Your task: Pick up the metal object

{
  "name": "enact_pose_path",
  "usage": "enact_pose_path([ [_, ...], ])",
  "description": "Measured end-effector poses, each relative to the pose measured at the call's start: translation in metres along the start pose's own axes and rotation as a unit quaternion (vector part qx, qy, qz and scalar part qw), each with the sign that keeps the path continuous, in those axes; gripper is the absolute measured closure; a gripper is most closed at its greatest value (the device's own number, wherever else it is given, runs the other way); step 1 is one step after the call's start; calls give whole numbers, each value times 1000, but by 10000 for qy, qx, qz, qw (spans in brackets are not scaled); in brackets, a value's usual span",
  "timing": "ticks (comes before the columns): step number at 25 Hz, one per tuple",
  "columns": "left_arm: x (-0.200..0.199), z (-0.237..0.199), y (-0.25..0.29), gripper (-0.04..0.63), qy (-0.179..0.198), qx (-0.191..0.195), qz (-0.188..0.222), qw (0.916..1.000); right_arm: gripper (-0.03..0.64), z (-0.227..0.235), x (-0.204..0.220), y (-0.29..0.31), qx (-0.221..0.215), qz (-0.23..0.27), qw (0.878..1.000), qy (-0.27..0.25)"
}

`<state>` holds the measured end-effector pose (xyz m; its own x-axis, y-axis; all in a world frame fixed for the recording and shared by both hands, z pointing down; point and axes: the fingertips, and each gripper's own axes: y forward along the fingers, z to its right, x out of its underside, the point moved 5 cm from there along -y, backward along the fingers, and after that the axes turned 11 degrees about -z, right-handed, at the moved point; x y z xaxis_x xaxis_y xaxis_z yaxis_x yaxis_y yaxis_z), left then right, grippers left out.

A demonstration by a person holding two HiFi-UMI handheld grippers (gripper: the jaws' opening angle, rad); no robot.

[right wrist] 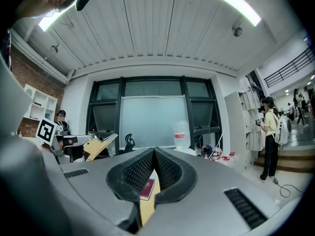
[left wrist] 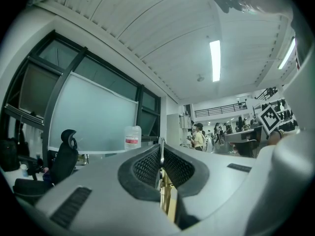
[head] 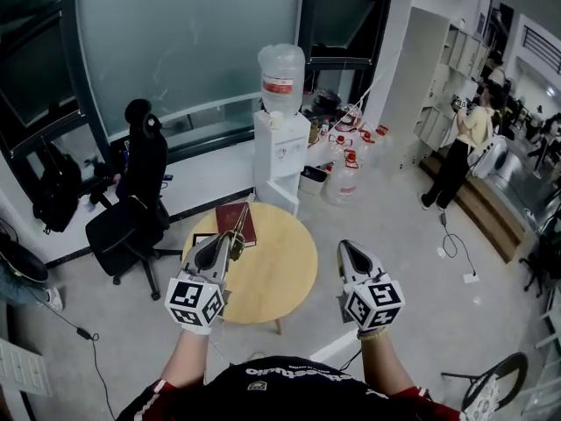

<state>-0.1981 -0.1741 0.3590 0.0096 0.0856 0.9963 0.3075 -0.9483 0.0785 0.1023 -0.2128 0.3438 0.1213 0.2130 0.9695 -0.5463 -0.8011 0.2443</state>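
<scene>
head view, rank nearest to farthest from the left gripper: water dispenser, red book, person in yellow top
1. red book, on the round table, just ahead of the left gripper
2. water dispenser, past the table's far edge
3. person in yellow top, far right, across the room
</scene>
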Motion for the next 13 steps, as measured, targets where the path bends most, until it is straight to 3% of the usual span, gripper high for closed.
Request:
enact_pose_path([
  [13,0,-2,3,572,-51,-53,12,10000,589,1,0,6,-71,-37,10000,-55],
])
